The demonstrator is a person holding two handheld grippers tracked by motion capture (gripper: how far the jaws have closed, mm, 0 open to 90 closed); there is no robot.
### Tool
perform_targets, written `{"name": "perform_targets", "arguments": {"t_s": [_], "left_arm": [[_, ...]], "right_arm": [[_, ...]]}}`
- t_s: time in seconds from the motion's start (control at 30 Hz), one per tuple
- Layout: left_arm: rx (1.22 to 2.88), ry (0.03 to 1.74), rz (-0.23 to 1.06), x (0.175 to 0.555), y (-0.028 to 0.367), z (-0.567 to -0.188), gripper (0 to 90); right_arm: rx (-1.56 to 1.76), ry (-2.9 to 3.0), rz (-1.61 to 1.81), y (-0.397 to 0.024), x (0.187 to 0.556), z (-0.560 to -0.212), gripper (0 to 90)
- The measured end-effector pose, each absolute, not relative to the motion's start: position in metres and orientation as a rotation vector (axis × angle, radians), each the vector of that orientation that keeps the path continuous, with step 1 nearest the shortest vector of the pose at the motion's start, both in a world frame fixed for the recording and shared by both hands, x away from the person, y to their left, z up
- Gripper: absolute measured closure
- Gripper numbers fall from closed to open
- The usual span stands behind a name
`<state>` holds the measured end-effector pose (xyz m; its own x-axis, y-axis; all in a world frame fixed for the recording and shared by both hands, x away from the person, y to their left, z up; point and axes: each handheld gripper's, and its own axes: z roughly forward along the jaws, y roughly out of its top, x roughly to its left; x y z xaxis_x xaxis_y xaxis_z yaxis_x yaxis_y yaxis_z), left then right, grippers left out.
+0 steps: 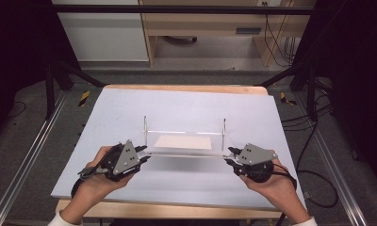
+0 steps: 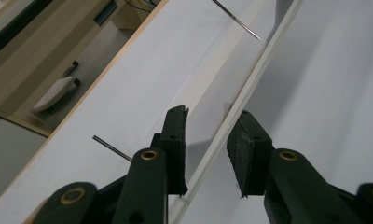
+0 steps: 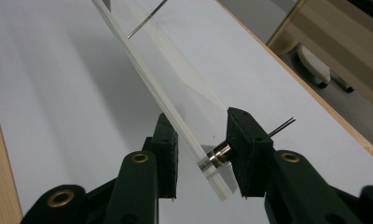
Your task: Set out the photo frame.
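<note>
A: What is the person doing?

B: Getting set to grab a clear plate [image 1: 184,153]. It sits on thin metal legs [image 1: 145,123] above the white desk [image 1: 130,108].

A: Where is it?

B: Each end lies between a gripper's fingers. The left gripper [image 2: 208,149] has its fingers apart, with the plate edge in the gap. The right gripper [image 3: 201,156] is apart too, with a small metal post [image 3: 219,154] against one finger.

A: What next?

B: Probably both must squeeze together, then lift evenly.

A clear acrylic rack [image 1: 184,153] with silver pins stands on a pale lavender-grey mat [image 1: 130,108] over a tan wooden table [image 1: 177,210].
</note>
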<state>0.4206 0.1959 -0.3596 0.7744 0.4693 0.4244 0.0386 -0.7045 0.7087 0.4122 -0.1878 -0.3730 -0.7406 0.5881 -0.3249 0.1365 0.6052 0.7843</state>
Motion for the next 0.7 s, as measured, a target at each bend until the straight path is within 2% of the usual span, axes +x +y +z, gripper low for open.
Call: {"name": "perform_targets", "arguments": {"t_s": [0.5, 0.7], "left_arm": [[2.279, 0.380, 0.727, 0.449, 0.196, -0.333, 66.3], [2.281, 0.381, 0.716, 0.458, 0.196, -0.326, 66.0]], "right_arm": [[0.628, 2.297, 1.157, -0.195, 0.441, -0.350, 62.8], [0.660, 2.204, 1.223, -0.198, 0.444, -0.352, 54.4]]}}
